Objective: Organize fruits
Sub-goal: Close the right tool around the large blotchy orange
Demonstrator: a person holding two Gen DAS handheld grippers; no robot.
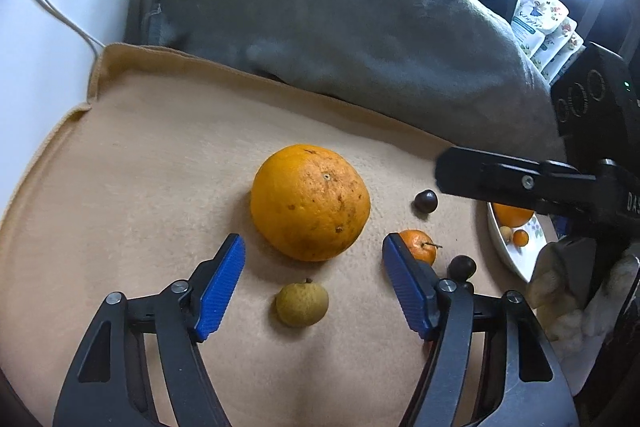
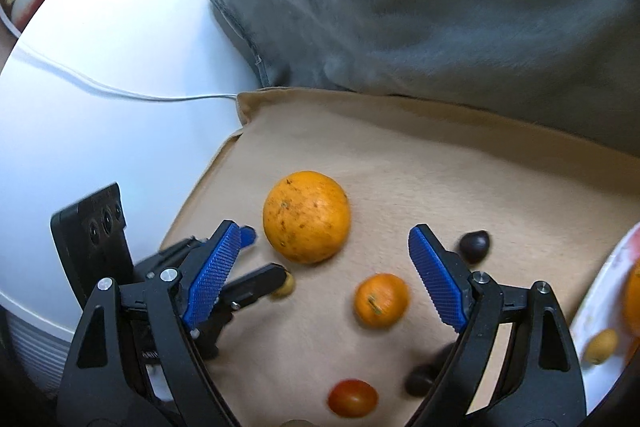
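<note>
A large orange (image 1: 310, 202) sits on the beige cloth (image 1: 140, 167), with a small yellow-green fruit (image 1: 302, 303) in front of it. My left gripper (image 1: 314, 259) is open and empty, its jaws either side of these two. A small mandarin (image 1: 419, 245) and two dark chestnuts (image 1: 425, 200) (image 1: 462, 267) lie to the right. My right gripper (image 2: 324, 267) is open and empty above the mandarin (image 2: 381, 299). The large orange (image 2: 307, 216), a cherry tomato (image 2: 353, 397) and a dark chestnut (image 2: 474, 246) also show there. The left gripper (image 2: 262, 257) appears at its left.
A white plate (image 1: 505, 249) with an orange and small fruits stands at the right edge of the cloth; it also shows in the right wrist view (image 2: 596, 291). A grey cushion (image 1: 320, 7) lies behind. A white table (image 2: 100, 67) with a cable is at the left.
</note>
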